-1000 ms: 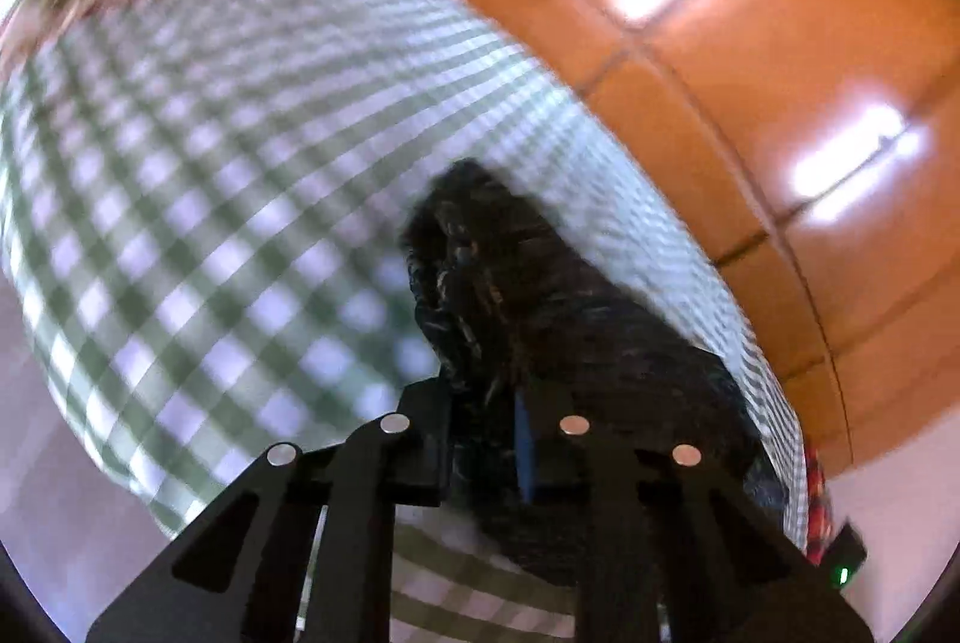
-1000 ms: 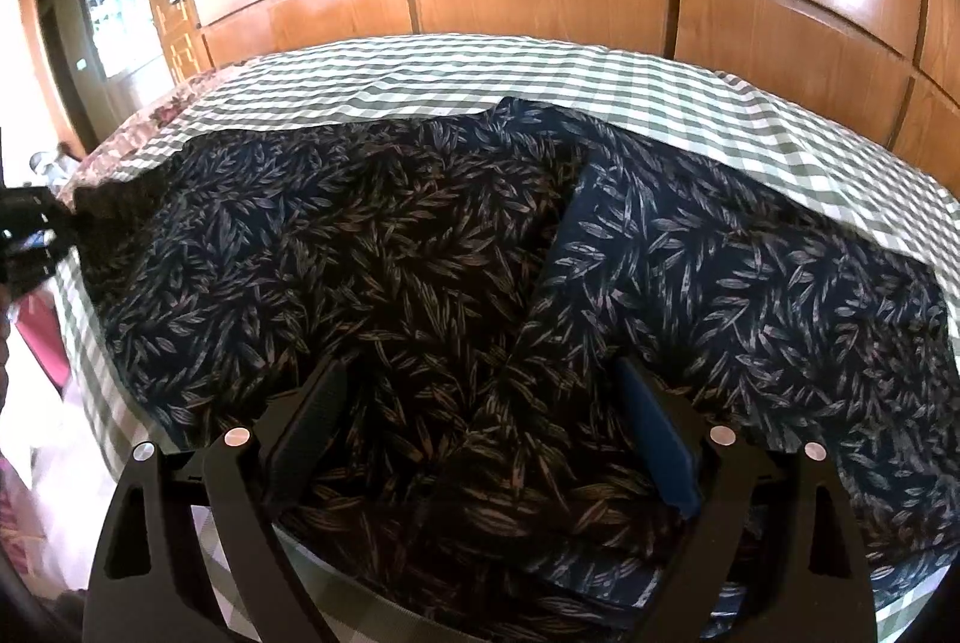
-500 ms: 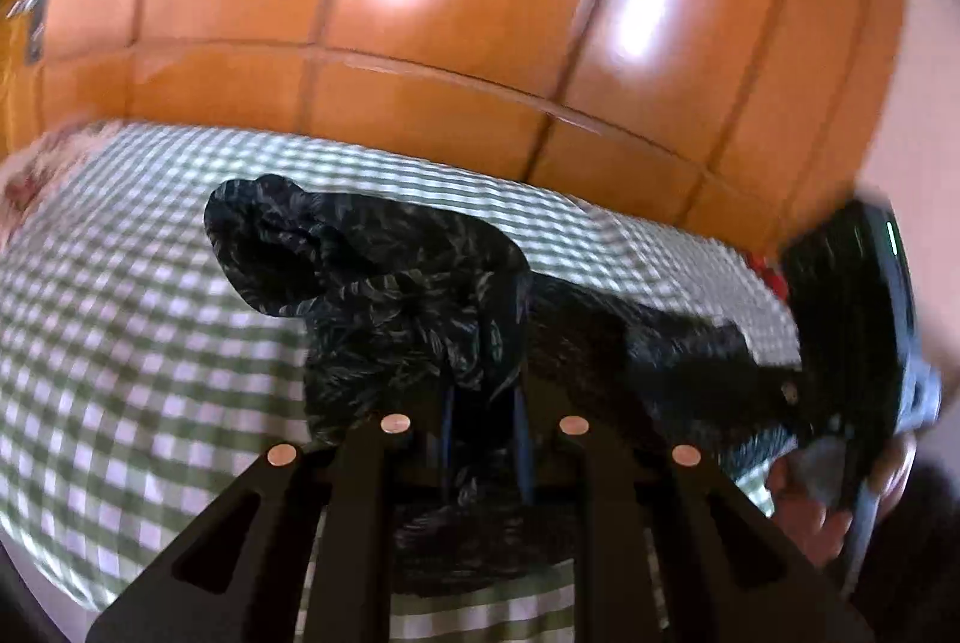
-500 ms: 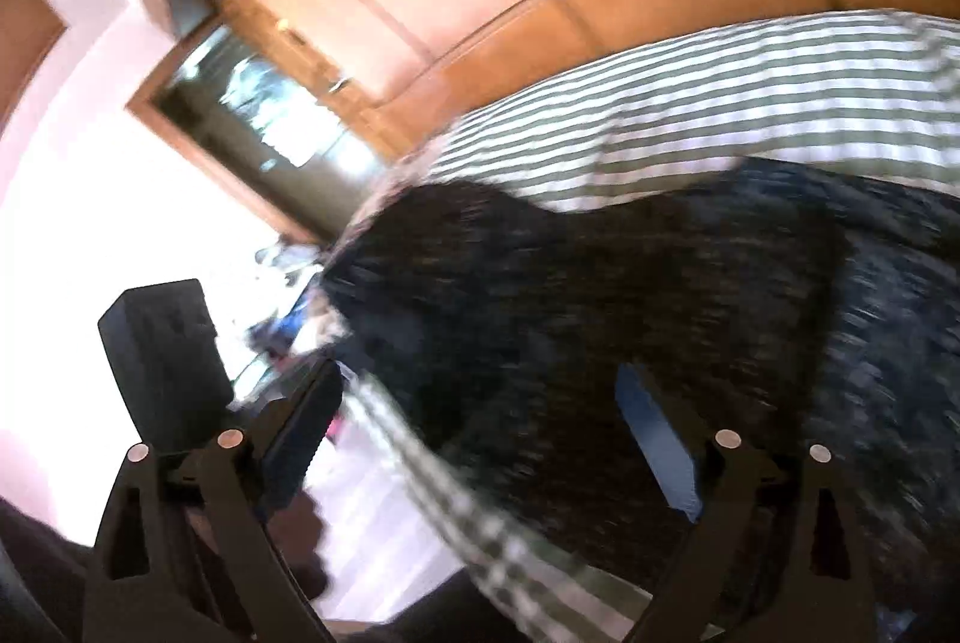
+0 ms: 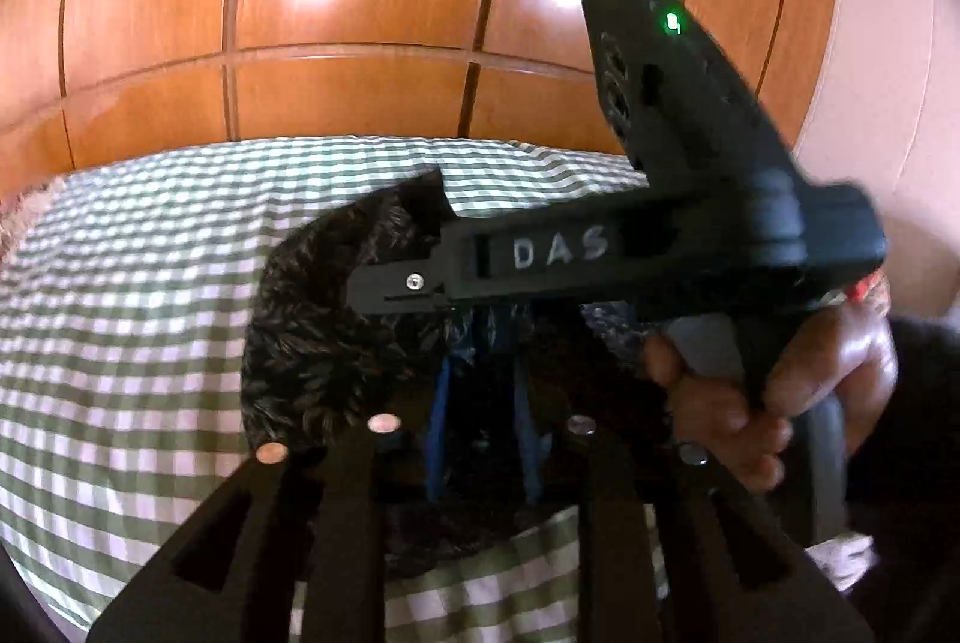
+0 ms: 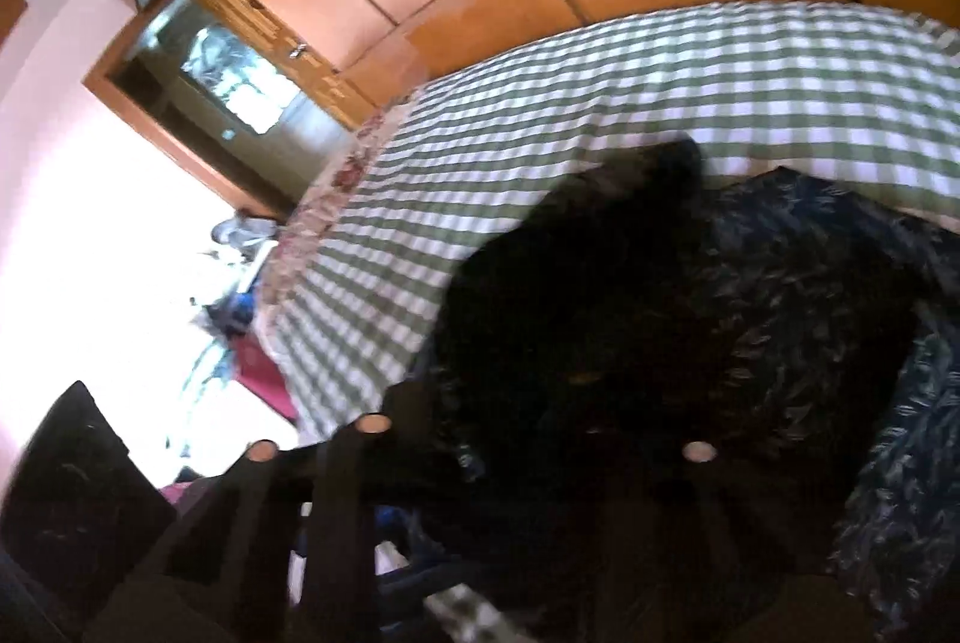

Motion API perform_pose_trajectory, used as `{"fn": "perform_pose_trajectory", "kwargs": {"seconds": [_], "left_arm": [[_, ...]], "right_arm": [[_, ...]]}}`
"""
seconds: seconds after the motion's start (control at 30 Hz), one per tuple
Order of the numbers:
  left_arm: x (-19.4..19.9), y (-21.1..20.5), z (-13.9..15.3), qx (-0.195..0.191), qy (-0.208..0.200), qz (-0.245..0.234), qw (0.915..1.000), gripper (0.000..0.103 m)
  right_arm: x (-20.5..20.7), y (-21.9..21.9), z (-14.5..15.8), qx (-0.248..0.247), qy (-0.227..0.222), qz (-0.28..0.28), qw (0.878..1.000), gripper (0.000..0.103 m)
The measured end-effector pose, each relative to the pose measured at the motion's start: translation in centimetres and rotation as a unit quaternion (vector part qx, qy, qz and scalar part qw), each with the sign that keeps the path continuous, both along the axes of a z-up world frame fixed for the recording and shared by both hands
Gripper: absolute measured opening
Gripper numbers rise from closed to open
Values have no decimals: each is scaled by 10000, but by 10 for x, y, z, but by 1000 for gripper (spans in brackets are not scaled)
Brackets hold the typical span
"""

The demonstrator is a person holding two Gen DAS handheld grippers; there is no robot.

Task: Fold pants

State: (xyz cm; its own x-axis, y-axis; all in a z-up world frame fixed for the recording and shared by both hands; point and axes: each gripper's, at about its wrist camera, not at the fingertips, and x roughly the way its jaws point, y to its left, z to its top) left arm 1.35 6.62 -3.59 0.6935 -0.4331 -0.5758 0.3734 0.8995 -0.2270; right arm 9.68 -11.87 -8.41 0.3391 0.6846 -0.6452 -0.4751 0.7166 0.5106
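The pants (image 5: 312, 343) are dark navy with a pale leaf print and lie bunched on a green-and-white checked bedspread (image 5: 120, 319). My left gripper (image 5: 480, 439) is shut on a fold of the pants, with cloth between its blue pads. In the left wrist view the right gripper's black body (image 5: 540, 259), marked DAS, crosses just above the bunched cloth, held by a hand (image 5: 780, 385). In the right wrist view the pants (image 6: 750, 331) fill the lower right, and dark cloth covers the right gripper (image 6: 534, 463), so its fingers are hard to make out.
Glossy orange wood panels (image 5: 360, 1) rise behind the bed. In the right wrist view a doorway (image 6: 228, 91) and bright floor with clutter (image 6: 234, 307) lie left of the bed edge (image 6: 288, 343). The left gripper's black body (image 6: 78, 493) shows at lower left.
The left gripper has carried its pants fold across toward the right gripper. The right gripper swung left and came close over the cloth, and its fingers have gone under dark fabric.
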Motion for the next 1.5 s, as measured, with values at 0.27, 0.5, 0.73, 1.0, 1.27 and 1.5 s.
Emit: {"fn": "perform_pose_trajectory", "kwargs": {"seconds": [0.27,0.5,0.73,1.0,1.27,1.5], "left_arm": [[-9,99,2,-1713,474,962,9794,35],[10,146,-33,-1675,976,2042,9595,35],[29,91,-36,-1662,987,1327,9721,36],[45,-15,-34,-1225,1124,-174,9859,37],[34,-82,-51,-413,1271,-834,9875,38],[36,-84,-48,-259,1196,-854,9888,38]], "right_arm": [[3,-9,33,-317,-562,-42,9979,15],[-17,-24,104,-626,-1539,183,9859,15],[-40,-83,141,-767,-1903,-182,9786,15],[-55,-188,131,-1125,-1741,-1055,9726,15],[-32,-278,31,-1288,-430,-2055,9692,15],[-45,-318,-5,-388,68,-2558,9659,32]]}}
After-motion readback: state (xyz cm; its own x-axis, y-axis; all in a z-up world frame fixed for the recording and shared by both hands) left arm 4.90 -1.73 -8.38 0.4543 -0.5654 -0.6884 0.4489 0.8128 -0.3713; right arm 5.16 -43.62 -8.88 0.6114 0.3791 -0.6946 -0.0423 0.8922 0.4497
